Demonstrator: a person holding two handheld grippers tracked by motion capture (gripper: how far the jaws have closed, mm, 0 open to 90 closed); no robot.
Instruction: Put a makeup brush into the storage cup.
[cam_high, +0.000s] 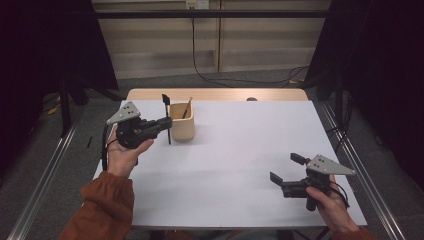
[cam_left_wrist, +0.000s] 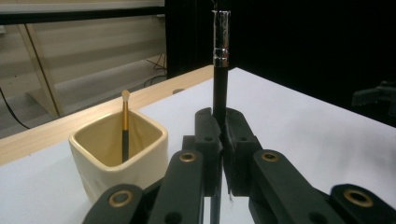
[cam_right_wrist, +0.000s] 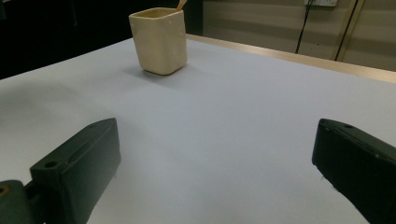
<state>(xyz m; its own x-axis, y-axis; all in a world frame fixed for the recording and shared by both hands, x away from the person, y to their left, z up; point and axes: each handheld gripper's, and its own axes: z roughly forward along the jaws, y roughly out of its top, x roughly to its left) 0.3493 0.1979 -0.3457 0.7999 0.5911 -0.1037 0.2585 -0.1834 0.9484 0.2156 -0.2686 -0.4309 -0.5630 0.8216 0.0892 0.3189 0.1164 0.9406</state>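
Black slim brush (cam_left_wrist: 220, 88) with a silver ferrule stands upright, clamped in the left gripper's (cam_high: 167, 121) closed fingers, just beside one cream square ceramic cup (cam_high: 182, 121). One gold-handled brush (cam_left_wrist: 124, 126) leans inside. Right gripper (cam_high: 284, 168): fingers wide, empty, low over the white bench (cam_high: 240, 150).

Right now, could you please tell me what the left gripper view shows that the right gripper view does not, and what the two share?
The left gripper view alone shows the left claw shut on an upright black brush with a silver band, and looks into the cup at a gold-and-black brush leaning inside. The right gripper view alone shows the right claw open over bare white table. Both share the cream square cup and the table's wooden far edge.
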